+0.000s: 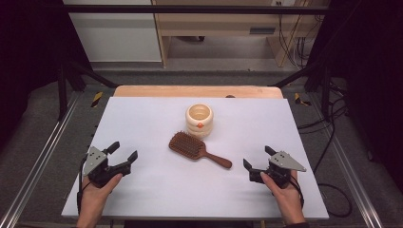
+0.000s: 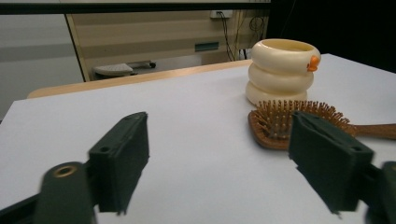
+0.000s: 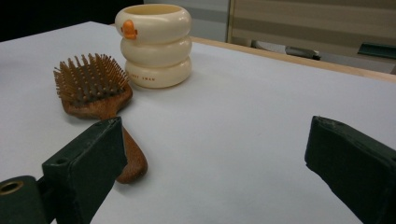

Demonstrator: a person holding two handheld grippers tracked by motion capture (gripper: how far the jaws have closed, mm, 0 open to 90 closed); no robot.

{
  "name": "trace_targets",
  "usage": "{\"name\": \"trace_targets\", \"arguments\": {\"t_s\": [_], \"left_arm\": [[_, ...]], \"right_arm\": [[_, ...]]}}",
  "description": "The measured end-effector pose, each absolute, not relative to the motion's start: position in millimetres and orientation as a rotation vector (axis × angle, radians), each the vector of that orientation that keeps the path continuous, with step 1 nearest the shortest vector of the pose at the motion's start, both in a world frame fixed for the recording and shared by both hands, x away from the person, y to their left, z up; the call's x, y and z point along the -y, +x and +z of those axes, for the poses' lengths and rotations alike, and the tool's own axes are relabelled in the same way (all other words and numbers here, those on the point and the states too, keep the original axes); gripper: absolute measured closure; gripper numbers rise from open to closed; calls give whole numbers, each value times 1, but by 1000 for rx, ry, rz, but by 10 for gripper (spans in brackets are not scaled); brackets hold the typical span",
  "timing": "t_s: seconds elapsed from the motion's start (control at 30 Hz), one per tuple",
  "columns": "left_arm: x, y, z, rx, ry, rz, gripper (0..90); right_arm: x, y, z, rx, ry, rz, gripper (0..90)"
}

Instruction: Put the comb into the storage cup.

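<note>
Left tongs (image 1: 125, 152) and right tongs (image 1: 257, 157) wide open, empty, hairbrush (image 1: 197, 148) between them, untouched.

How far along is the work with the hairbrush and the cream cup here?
Nothing looks done: the hairbrush lies bristles-up on the table beside the cream cup. Nothing is in hand; the left gripper and right gripper are open and apart from both. Reaching and grasping remain.

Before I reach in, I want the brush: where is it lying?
In the high view the hairbrush lies mid-table, bristles up, just in front of the cream cup, its handle pointing toward the right gripper.
</note>
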State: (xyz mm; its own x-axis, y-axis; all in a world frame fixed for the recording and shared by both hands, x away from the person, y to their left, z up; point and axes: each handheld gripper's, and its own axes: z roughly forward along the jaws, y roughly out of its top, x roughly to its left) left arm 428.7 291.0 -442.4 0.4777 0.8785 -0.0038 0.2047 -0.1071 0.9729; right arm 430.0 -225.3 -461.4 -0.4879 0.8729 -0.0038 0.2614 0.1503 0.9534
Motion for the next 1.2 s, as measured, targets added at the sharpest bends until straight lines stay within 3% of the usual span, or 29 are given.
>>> {"name": "trace_targets", "arguments": {"t_s": [0.03,0.07,0.33,0.63,0.83,1.2], "left_arm": [[-290,428,-442,-958,1613,749,302],[-290,428,-442,-958,1620,742,302],[-278,428,-439,-945,1680,720,669],[-252,452,-440,-932,1811,670,878],[-240,478,-443,-1009,1828,576,898],[-203,507,-433,-998,1929,567,898]], "right_arm": [[224,430,-462,-1861,1088,1338,54],[224,430,-462,-1861,1088,1338,54],[217,430,-461,-1870,1097,1352,53],[213,429,-459,-1885,1095,1374,53],[212,430,-459,-1889,1095,1377,53],[211,431,-460,-1894,1108,1389,44]]}}
